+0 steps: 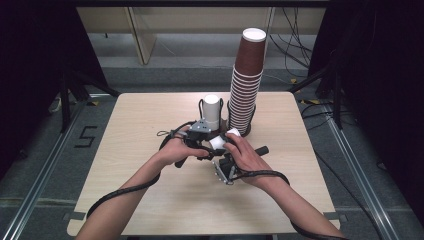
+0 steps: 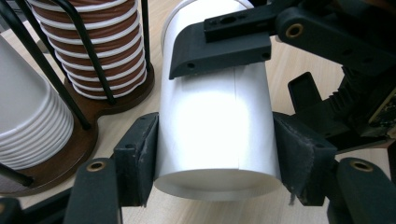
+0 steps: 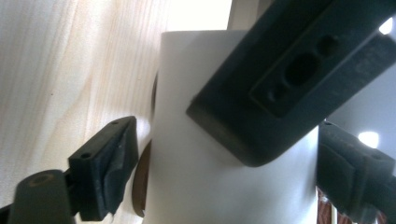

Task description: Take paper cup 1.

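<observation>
A white paper cup (image 1: pixel 221 140) lies on its side above the middle of the table, between the person's two hands. In the left gripper view my left gripper (image 2: pixel 215 158) is shut on the white cup (image 2: pixel 215 126), with both pads (image 2: pixel 140 154) pressed flat against its wall. My right gripper (image 3: pixel 229 172) stands around the same cup (image 3: pixel 210 186) from the other side. It is open: its left pad (image 3: pixel 112 168) is apart from the cup's wall. One finger of the left gripper (image 3: pixel 280 84) crosses the cup in front of it.
A tall stack of brown cups (image 1: pixel 246 85) and a short stack of white cups (image 1: pixel 212 110) stand in a black wire holder with a wooden base (image 2: pixel 84 144), just behind the grippers. The wooden table (image 1: pixel 150 190) has free room left, right and in front.
</observation>
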Demonstrator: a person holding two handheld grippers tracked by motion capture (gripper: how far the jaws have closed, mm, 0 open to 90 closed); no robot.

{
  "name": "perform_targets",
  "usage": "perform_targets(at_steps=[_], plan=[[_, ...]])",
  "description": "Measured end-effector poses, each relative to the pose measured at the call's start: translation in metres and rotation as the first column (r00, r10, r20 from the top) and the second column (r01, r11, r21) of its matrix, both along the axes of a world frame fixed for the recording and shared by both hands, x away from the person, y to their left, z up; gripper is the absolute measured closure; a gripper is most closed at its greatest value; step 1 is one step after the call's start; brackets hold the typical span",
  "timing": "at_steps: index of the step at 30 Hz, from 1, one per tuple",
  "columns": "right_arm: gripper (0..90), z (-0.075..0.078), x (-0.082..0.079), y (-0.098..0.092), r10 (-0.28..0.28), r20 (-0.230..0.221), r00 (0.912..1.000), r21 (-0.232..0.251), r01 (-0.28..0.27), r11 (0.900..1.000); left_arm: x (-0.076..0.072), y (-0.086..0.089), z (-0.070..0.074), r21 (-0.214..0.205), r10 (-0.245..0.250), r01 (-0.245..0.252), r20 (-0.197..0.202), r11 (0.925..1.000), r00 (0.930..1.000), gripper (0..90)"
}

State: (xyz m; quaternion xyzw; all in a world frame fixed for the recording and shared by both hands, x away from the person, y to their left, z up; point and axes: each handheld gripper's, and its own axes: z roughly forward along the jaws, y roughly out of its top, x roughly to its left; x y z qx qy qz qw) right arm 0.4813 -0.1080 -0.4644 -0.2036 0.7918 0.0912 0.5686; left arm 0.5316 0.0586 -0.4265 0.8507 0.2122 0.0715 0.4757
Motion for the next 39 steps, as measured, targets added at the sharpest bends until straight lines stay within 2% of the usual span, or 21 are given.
perform_targets(at_steps=[4,5,7,8,9,11,12,15,16,17,18,20,23,24,25,26,27,29,32,33,39], plan=[[9.7,0.004,-0.001,-0.001,0.014,0.014,0.9998,-0.028,-0.014,0.9995,0.001,0.002,0.0,-0.009,0.014,-0.014,-0.001,0.9999,0.9999,36.0],[9.1,0.002,-0.002,0.0,0.012,0.017,0.9998,0.034,-0.013,0.9993,0.001,0.003,-0.001,-0.013,0.02,-0.02,0.002,0.9997,0.9998,36.0],[8.3,0.005,-0.002,-0.002,0.024,0.029,0.9993,-0.035,-0.023,0.9991,0.001,0.004,-0.001,-0.015,0.029,-0.029,0.003,0.9995,0.9996,36.0],[8.3,0.004,-0.002,-0.002,0.027,0.022,0.9994,-0.026,-0.026,0.9993,0.002,0.004,-0.001,-0.017,0.035,-0.035,0.001,0.9992,0.9994,36.0],[8.3,0.001,-0.003,-0.003,0.025,0.047,0.9986,0.069,-0.029,0.9972,0.002,0.005,-0.001,-0.021,0.037,-0.038,-0.005,0.9991,0.9993,35.9],[8.3,0.001,-0.005,-0.004,0.011,0.045,0.9989,0.073,-0.015,0.9972,0.002,0.005,-0.002,-0.025,0.053,-0.053,-0.001,0.9983,0.9986,35.9],[8.3,0.006,-0.005,-0.005,0.009,0.037,0.9993,0.004,-0.009,0.9999,0.003,0.006,-0.002,-0.025,0.054,-0.054,-0.002,0.9982,0.9985,35.9],[8.4,0.005,-0.006,-0.006,0.016,0.037,0.9992,0.03,-0.017,0.9994,0.002,0.008,-0.003,-0.033,0.069,-0.069,-0.006,0.9971,0.9976,35.8],[8.4,0.003,-0.006,-0.006,0.011,0.043,0.999,0.081,-0.014,0.9966,0.003,0.008,-0.004,-0.038,0.068,-0.068,-0.003,0.9969,0.9977,35.8],[8.4,0.004,-0.007,-0.006,0.009,0.045,0.9989,0.086,-0.013,0.9962,0.003,0.009,-0.004,-0.042,0.068,-0.068,-0.003,0.9968,0.9977,35.7],[8.4,0.004,-0.007,-0.007,0.008,0.046,0.9989,0.087,-0.012,0.9961,0.001,0.009,-0.004,-0.045,0.079,-0.079,0.004,0.9959,0.9969,35.8],[8.4,0.009,-0.01,-0.009,-0.006,0.033,0.9994,0.029,0.005,0.9996,0.0,0.01,-0.004,-0.046,0.082,-0.081,0.01,0.9956,0.9966,35.7],[9.0,0.006,-0.012,-0.011,-0.003,0.028,0.9996,0.134,-0.001,0.991,0.0,0.013,-0.004,-0.054,0.095,-0.094,0.02,0.9941,0.9952,35.7],[9.9,0.007,-0.015,-0.013,-0.034,0.008,0.9994,0.114,0.032,0.9929,0.0,0.015,-0.004,-0.053,0.103,-0.102,0.024,0.9934,0.9944,35.7],[10.3,0.007,-0.014,-0.014,-0.024,0.014,0.9996,0.137,0.022,0.9903,0.0,0.016,-0.004,-0.053,0.103,-0.102,0.023,0.9934,0.9944,35.7],[10.4,0.01,-0.015,-0.015,-0.021,0.022,0.9995,0.11,0.018,0.9938,0.0,0.017,-0.004,-0.057,0.11,-0.108,0.024,0.9925,0.9937,35.7],[10.4,0.008,-0.015,-0.016,-0.016,0.022,0.9996,0.144,0.013,0.9895,0.0,0.019,-0.005,-0.066,0.112,-0.11,0.024,0.9917,0.9934,35.7],[11.1,0.011,-0.017,-0.021,-0.053,-0.003,0.9986,0.118,0.053,0.9917,0.0,0.021,-0.006,-0.077,0.116,-0.114,0.021,0.9904,0.993,35.5],[11.3,0.012,-0.016,-0.025,-0.039,0.024,0.9989,0.133,0.036,0.9905,-0.001,0.025,-0.007,-0.084,0.138,-0.135,0.023,0.9872,0.9902,35.5],[11.3,0.011,-0.018,-0.027,-0.072,-0.004,0.9974,0.157,0.072,0.985,-0.001,0.026,-0.007,-0.087,0.139,-0.137,0.021,0.9868,0.99,35.5],[11.3,0.014,-0.016,-0.036,-0.106,-0.008,0.9943,0.192,0.106,0.9756,-0.003,0.034,-0.009,-0.107,0.159,-0.155,0.026,0.9821,0.987,35.5]])
